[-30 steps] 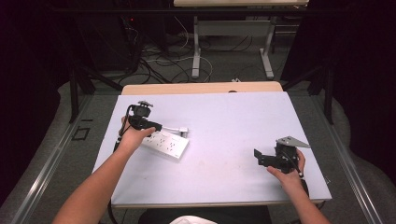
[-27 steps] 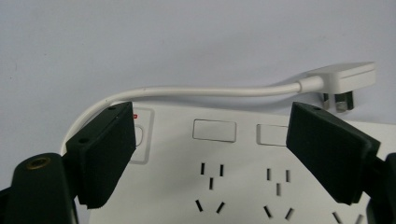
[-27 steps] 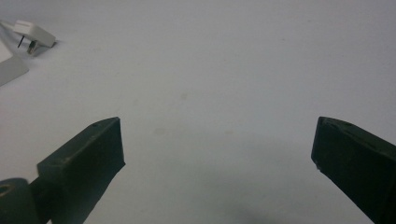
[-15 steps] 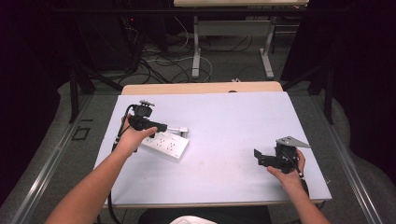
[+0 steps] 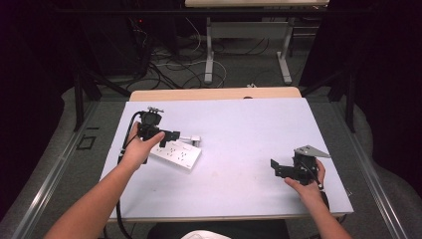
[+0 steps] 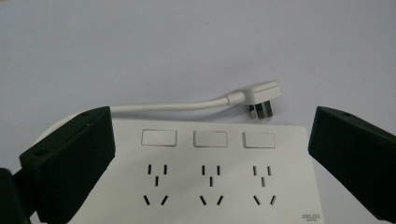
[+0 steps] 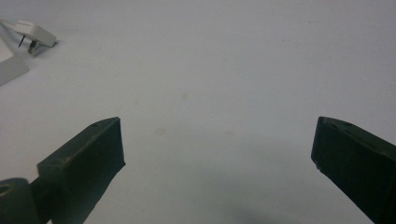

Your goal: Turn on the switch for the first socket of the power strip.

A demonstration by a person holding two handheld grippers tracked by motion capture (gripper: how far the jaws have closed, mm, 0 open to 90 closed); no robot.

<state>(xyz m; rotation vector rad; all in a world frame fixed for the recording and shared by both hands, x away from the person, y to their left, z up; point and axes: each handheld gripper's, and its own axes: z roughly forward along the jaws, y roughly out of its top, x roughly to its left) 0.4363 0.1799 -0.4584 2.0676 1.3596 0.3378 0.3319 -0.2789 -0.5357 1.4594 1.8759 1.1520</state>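
A white power strip [image 5: 177, 155] with three switches and three socket groups lies flat on the left part of the pale table [image 5: 249, 124]. Its white cord [image 6: 163, 107] curls behind it to a plug [image 5: 195, 139] resting on the table. My left gripper [image 5: 171, 136] hovers just above the strip's near-left end. Its jaws have just been opening and now stand wide, touching nothing. In the left gripper view the strip [image 6: 210, 177] and plug [image 6: 261, 95] lie below the left gripper [image 6: 210, 123]. My right gripper [image 5: 275, 167] sits open at the right, over bare table.
In the right gripper view, the right gripper [image 7: 217, 135] faces bare tabletop, with the plug [image 7: 35, 33] and a corner of the strip [image 7: 9, 67] far off at upper left. A wooden board [image 5: 214, 93] borders the table's far edge. Cables and desk legs lie on the floor beyond.
My left gripper has lifted slightly off the power strip, which stays where it was. The right hand has kept still.
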